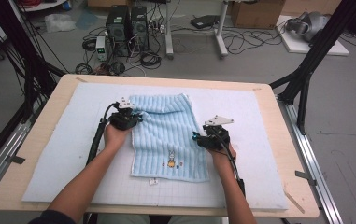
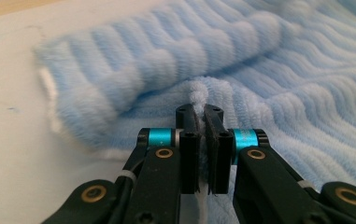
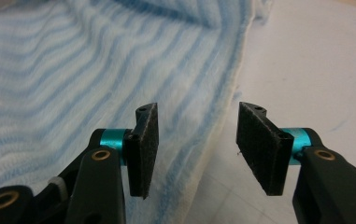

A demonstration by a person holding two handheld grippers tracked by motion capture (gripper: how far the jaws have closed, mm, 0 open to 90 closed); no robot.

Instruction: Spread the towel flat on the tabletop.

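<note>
A light blue ribbed towel (image 1: 168,140) lies on the white mat, its far end folded over into a roll (image 2: 166,60). My left gripper (image 1: 130,118) sits at the towel's left edge, shut on a pinch of the blue cloth (image 2: 199,91) that sticks up between its pads. My right gripper (image 1: 202,138) stands at the towel's right edge (image 3: 213,121). Its jaws are open and straddle that edge without pressing on it. A small cartoon patch (image 1: 171,161) marks the near end of the towel.
The white mat (image 1: 49,154) covers a wooden table (image 1: 288,154). A small white tag (image 1: 153,181) lies just before the towel's near edge. Dark frame legs (image 1: 306,70) stand at the table's right; computers and cables lie on the floor beyond.
</note>
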